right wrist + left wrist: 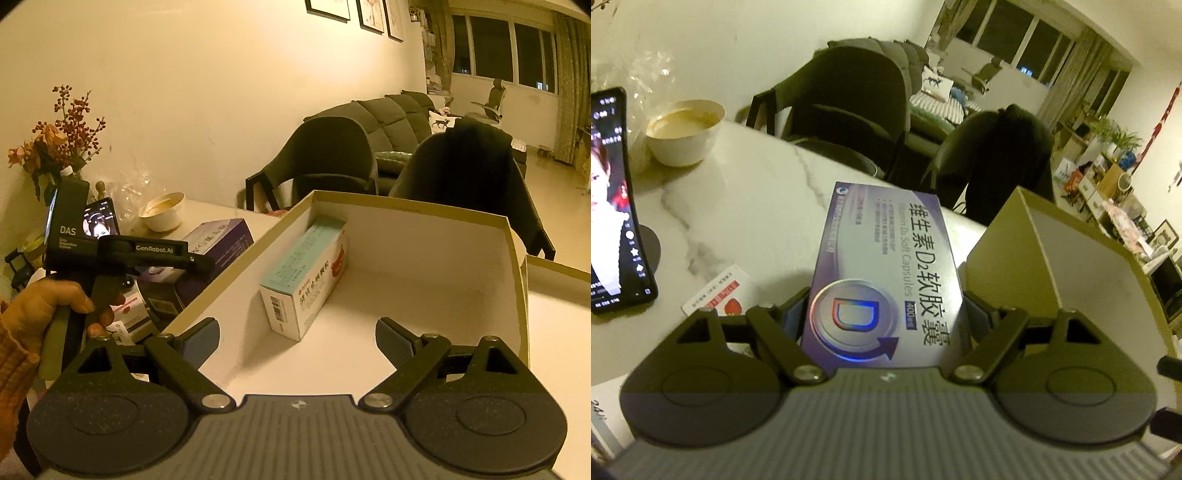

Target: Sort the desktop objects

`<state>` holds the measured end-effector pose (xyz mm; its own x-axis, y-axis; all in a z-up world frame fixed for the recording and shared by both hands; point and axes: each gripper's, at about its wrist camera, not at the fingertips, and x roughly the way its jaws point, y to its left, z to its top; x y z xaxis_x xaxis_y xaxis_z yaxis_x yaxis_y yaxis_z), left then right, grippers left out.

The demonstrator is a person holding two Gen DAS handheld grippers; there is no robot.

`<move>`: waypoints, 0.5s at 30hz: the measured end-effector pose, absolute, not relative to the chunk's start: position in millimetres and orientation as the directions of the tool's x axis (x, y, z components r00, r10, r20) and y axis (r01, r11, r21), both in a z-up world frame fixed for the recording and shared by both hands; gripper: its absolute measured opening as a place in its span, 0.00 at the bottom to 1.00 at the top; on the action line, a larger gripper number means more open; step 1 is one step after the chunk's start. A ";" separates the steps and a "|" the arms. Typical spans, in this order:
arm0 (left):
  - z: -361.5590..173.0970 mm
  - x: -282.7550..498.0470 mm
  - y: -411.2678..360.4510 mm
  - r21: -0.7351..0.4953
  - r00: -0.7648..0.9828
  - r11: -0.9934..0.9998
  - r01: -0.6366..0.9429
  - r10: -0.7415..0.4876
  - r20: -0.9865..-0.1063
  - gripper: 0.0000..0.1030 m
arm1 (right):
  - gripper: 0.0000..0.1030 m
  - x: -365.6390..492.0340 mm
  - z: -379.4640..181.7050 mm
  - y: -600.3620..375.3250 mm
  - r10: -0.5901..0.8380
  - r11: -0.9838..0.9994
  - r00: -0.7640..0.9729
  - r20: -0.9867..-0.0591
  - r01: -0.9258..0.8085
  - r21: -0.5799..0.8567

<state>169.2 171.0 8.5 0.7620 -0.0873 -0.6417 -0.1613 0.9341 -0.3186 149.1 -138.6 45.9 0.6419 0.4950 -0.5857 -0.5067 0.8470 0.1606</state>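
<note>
A purple vitamin D capsule box [882, 266] sticks out lengthwise between the fingers of my left gripper [886, 310], which is shut on its sides and holds it tilted above the marble table [750, 206]. In the right wrist view a hand holds that left gripper [192, 273] with the purple box [221, 240] just left of the open cardboard tray [406, 210]. A white and teal medicine box [306, 273] lies inside the tray. My right gripper [297, 332] stands open over the tray's near floor, with nothing between its fingers.
A small red and white box [716, 295] lies on the table at the left. A phone [613, 199] stands on a holder, and a bowl [685, 129] sits behind it. The tray's wall [1015, 251] rises at the right. Dark chairs [849, 110] stand past the table's far edge.
</note>
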 end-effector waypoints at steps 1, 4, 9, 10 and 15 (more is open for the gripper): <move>10.1 168.3 171.1 -0.322 0.766 0.933 -0.160 -0.089 -0.636 0.80 | 0.90 149.0 46.4 -137.8 0.498 0.846 0.641 -0.585 -0.508 0.163; 15.3 162.6 171.7 -0.346 0.782 0.926 -0.150 -0.103 -0.615 0.80 | 0.90 149.0 47.8 -136.1 0.508 0.841 0.637 -0.580 -0.513 0.174; 25.9 150.5 169.0 -0.374 0.809 0.919 -0.122 -0.126 -0.574 0.80 | 0.90 150.6 51.4 -135.5 0.536 0.829 0.627 -0.565 -0.517 0.213; 27.8 148.8 167.9 -0.377 0.813 0.919 -0.115 -0.130 -0.567 0.80 | 0.90 150.9 52.1 -136.0 0.543 0.826 0.625 -0.562 -0.516 0.224; 36.6 139.9 163.1 -0.394 0.834 0.915 -0.083 -0.153 -0.530 0.80 | 0.90 152.2 55.6 -138.5 0.577 0.808 0.608 -0.546 -0.520 0.276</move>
